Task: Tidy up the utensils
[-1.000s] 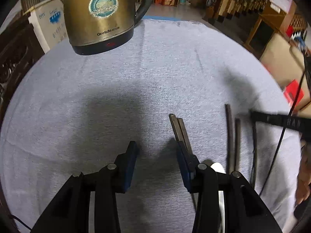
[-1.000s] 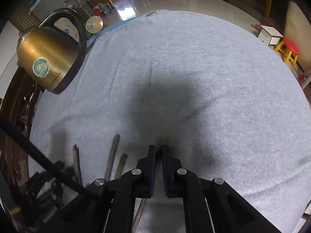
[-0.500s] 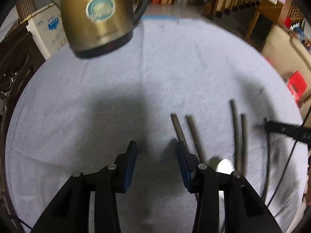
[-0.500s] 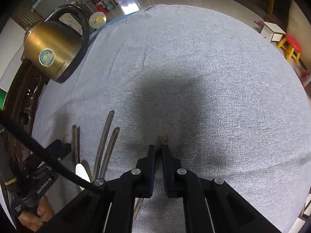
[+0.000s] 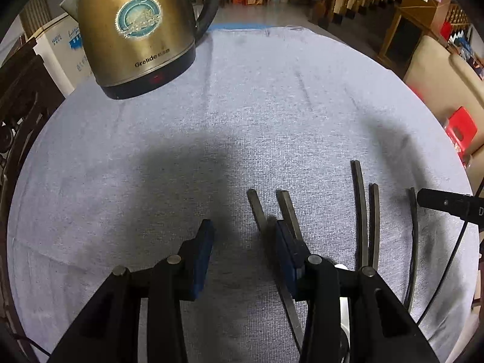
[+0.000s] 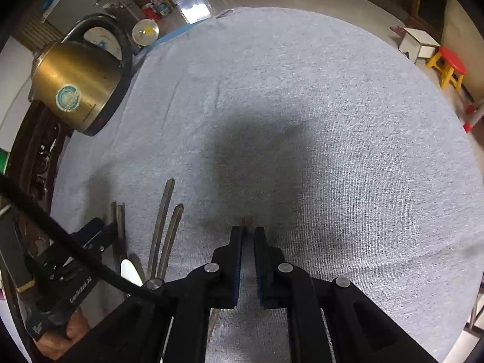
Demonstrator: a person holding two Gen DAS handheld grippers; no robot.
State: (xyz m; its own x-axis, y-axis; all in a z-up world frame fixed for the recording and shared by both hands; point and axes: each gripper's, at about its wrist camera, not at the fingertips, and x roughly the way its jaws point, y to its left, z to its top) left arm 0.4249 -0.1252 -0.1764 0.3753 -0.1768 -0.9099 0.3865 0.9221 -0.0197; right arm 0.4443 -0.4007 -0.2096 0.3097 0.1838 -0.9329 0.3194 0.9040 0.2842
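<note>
One grey-clothed tabletop (image 5: 272, 106) carries one brass kettle (image 5: 136, 33) at its far left edge. Five dark slender chopsticks (image 5: 361, 211) lie side by side near its near edge. The left gripper (image 5: 242, 236) is spread, empty; the right gripper (image 6: 248, 236) is opening, one chopstick tip (image 6: 248, 220) between its jaws.

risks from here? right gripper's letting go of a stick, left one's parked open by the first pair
1. Right gripper jaws are opening around the single stick; it may roll or end up skewed to the middle pair.
2. Left gripper has a finger over the near pair; moving could knock them.
3. The cable hangs above the sticks and might snag.
</note>
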